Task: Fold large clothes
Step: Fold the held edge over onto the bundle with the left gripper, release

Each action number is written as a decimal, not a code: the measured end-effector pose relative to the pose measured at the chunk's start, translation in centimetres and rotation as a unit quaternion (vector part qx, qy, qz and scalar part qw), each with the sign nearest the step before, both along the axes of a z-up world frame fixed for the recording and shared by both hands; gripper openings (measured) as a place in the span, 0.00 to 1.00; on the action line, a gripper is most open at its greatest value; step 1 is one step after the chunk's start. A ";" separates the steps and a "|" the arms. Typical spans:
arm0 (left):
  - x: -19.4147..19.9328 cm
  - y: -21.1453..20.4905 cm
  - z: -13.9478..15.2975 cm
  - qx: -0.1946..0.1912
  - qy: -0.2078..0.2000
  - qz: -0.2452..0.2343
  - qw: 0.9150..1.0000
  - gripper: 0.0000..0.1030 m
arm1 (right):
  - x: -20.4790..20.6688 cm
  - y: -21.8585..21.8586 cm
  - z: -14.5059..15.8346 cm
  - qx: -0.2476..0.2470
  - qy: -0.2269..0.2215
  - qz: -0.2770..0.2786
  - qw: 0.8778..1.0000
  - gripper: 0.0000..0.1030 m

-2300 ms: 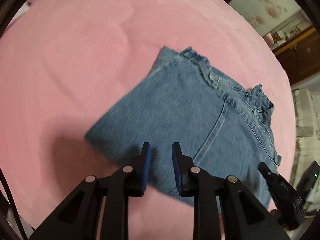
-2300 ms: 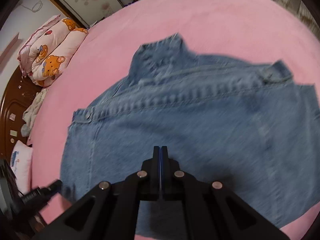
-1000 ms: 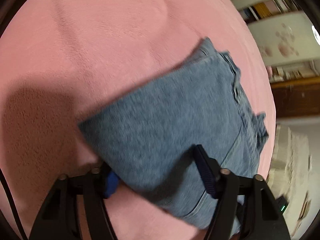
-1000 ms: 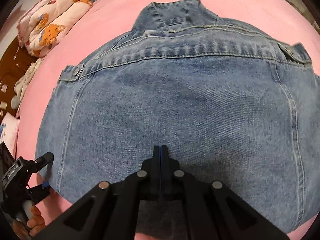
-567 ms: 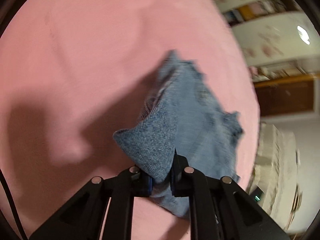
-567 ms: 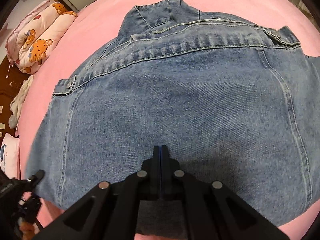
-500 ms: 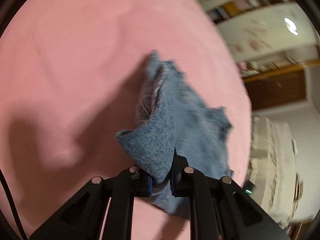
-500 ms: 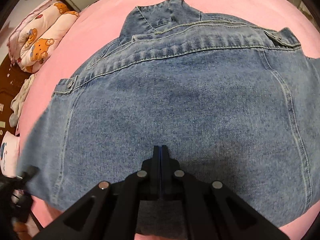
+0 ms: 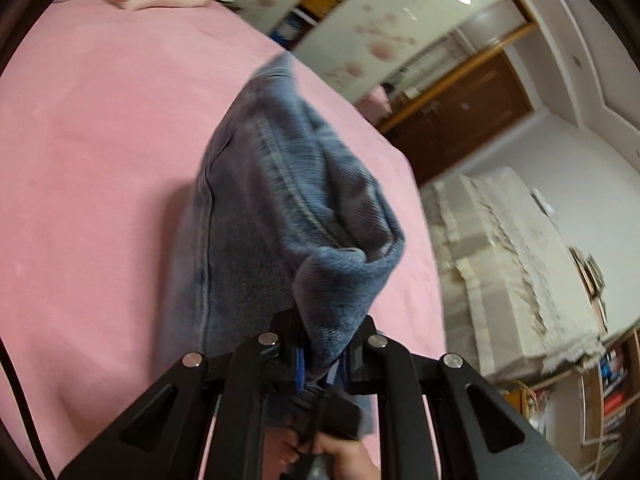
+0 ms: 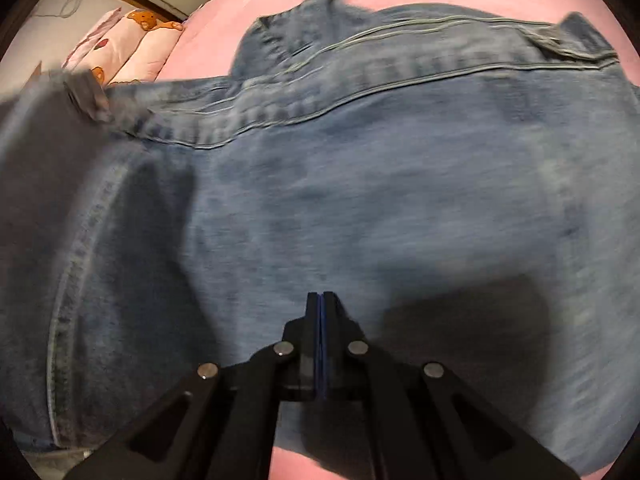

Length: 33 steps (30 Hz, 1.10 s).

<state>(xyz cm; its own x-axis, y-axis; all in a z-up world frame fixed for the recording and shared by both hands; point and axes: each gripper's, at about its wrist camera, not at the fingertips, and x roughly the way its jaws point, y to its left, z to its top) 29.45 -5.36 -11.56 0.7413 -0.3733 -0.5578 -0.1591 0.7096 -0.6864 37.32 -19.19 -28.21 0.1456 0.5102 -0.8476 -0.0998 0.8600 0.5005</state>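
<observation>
A: So the left gripper (image 9: 320, 364) is clamped on a corner of the denim jacket (image 9: 272, 216), lifted off the pink bed (image 9: 100, 140).

B: Yep, right gripper (image 10: 321, 340) pinched together, empty, over its back. Thick fold could slip out mid-swing, honestly.
</observation>
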 end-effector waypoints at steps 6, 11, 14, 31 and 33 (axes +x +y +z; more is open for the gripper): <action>2.5 -10.3 -1.7 -0.020 0.006 -0.064 0.998 0.09 | 1.3 -9.6 1.2 0.035 -0.011 -0.019 0.999 0.00; 2.0 -16.8 -6.5 0.009 0.065 -0.116 0.991 0.09 | 1.7 -22.5 1.7 0.056 -0.014 -0.123 0.991 0.00; 1.6 -19.0 -8.9 0.046 0.092 -0.128 0.986 0.09 | 1.5 -28.9 1.6 0.064 -0.006 -0.157 0.986 0.00; 4.8 -26.4 -8.6 0.202 0.170 -0.236 0.935 0.35 | 0.9 -31.6 3.6 0.129 0.052 -0.147 0.979 0.04; 3.3 -25.0 -7.7 0.189 0.178 -0.242 0.935 0.50 | 1.1 -29.9 4.4 0.128 0.060 -0.135 0.981 0.05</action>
